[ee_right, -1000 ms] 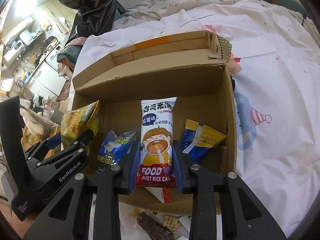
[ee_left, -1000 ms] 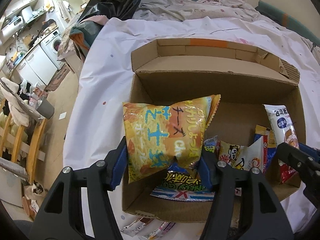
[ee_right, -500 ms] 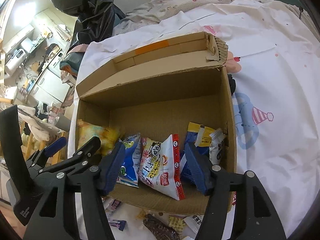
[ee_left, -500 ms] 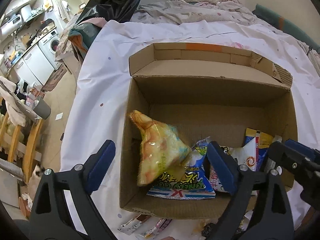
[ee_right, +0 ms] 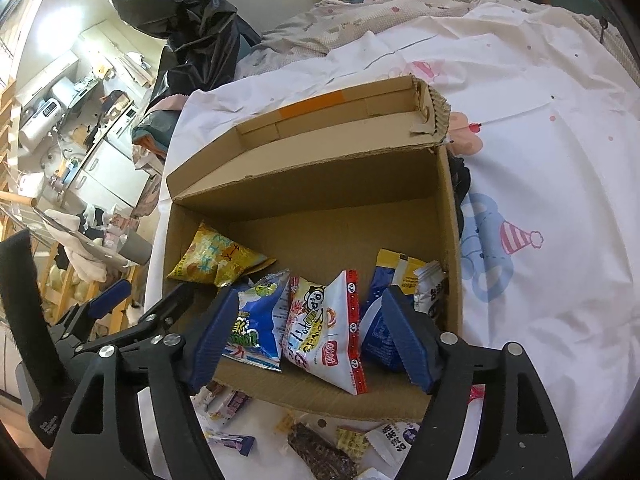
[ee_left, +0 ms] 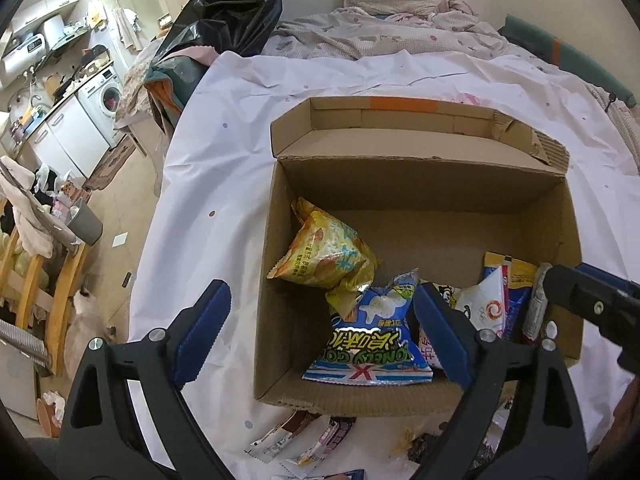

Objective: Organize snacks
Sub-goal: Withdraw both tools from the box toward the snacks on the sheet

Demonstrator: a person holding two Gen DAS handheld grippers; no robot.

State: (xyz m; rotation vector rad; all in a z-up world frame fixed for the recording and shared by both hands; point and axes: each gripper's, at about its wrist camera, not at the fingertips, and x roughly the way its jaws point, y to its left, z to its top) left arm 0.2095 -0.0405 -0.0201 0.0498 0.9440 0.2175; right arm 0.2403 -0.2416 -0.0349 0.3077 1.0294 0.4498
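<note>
While both grippers gape empty, left gripper [ee_left: 320, 336], right gripper [ee_right: 308, 336], yellow bag [ee_left: 324, 252] beyond, boxed.

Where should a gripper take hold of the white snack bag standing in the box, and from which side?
Grip the white snack bag at its pointed upper end, coming from above. It stands tilted between the blue bag and the dark blue packet, so its sides are crowded and only its top is free.

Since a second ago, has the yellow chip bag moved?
Yes. The yellow chip bag dropped from between the left claw jaws, which just opened, into the cardboard box, by its left wall.
</note>
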